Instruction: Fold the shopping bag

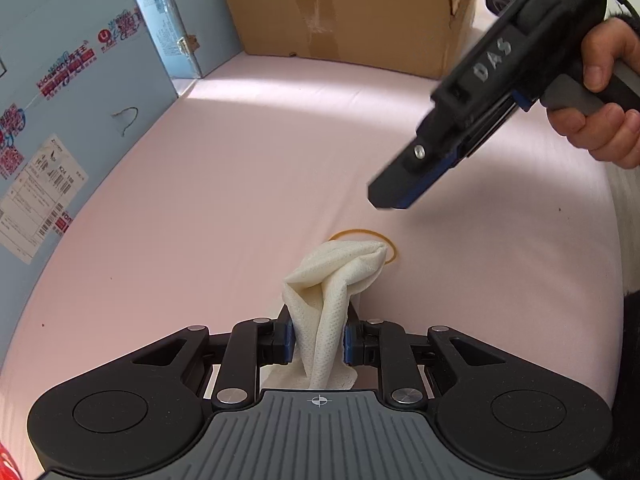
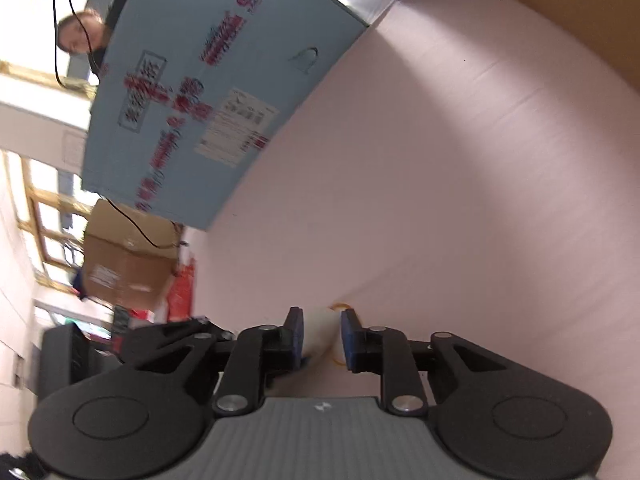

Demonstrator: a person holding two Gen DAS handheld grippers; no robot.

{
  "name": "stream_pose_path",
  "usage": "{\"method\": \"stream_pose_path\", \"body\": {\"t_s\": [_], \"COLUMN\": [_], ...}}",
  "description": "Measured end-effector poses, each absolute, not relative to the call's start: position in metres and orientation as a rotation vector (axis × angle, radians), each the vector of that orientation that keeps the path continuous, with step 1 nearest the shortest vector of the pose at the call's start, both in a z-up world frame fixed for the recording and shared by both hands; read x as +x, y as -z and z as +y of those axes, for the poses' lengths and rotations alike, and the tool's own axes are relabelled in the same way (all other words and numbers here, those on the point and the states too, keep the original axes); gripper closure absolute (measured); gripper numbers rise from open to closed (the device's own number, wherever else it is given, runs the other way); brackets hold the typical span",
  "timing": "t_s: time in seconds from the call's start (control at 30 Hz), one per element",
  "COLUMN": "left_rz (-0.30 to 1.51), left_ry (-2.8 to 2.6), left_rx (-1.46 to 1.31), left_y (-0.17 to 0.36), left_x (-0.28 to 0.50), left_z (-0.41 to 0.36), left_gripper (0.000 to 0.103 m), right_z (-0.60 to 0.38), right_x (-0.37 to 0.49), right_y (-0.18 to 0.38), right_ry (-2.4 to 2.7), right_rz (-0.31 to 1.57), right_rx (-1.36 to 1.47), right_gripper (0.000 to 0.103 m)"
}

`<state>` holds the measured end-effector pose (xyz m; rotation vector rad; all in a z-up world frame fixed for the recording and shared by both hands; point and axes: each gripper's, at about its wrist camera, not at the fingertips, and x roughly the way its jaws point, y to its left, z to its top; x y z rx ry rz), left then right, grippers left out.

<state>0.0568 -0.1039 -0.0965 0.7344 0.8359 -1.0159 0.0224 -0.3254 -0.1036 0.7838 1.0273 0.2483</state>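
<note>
Between the blue pads of the left gripper (image 1: pixel 318 338), the white shopping bag (image 1: pixel 334 280), bunched into a roll, is pinched above the pink table (image 1: pixel 240 168), its end over a rubber band (image 1: pixel 362 234), probably for binding. Tilted downward nearby, the right gripper (image 1: pixel 390 204) is held, jaws part-open, empty.

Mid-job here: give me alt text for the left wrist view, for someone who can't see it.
The left tongs are shut on a bunched white shopping bag over a pink surface, a yellow rubber band lying just beyond it. The right tongs, hand-held, hover empty above; cardboard boxes stand behind.
</note>
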Motion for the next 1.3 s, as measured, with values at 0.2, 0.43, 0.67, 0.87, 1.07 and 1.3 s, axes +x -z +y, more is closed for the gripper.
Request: {"method": "stream_pose_path", "body": {"t_s": [0.2, 0.43, 0.67, 0.87, 1.07, 1.3], "left_rz": [0.820, 0.789, 0.785, 0.798, 0.847, 0.930], "left_ry": [1.026, 1.026, 1.029, 1.042, 1.057, 1.066], "left_rx": [0.844, 0.883, 0.870, 0.841, 0.763, 0.611], "left_y": [0.096, 0.098, 0.098, 0.098, 0.098, 0.099], "left_x": [0.046, 0.041, 0.042, 0.045, 0.054, 0.072], "left_z": [-0.106, -0.108, -0.106, -0.103, -0.100, -0.091], "left_gripper": [0.083, 0.083, 0.083, 0.083, 0.083, 0.083], "right_z": [-0.278, -0.221, -0.254, -0.309, -0.325, -0.316], "right_x": [0.037, 0.039, 0.038, 0.023, 0.010, 0.018], "right_y": [0.094, 0.090, 0.093, 0.126, 0.182, 0.182], "right_ry": [-0.238, -0.219, -0.238, -0.304, -0.469, -0.633], "right_rz": [1.054, 1.056, 1.070, 0.974, 0.829, 0.804], "right_rx": [0.427, -0.057, 0.325, 0.999, 1.482, 1.529], "right_gripper": [0.071, 0.084, 0.103, 0.103, 0.102, 0.098]}}
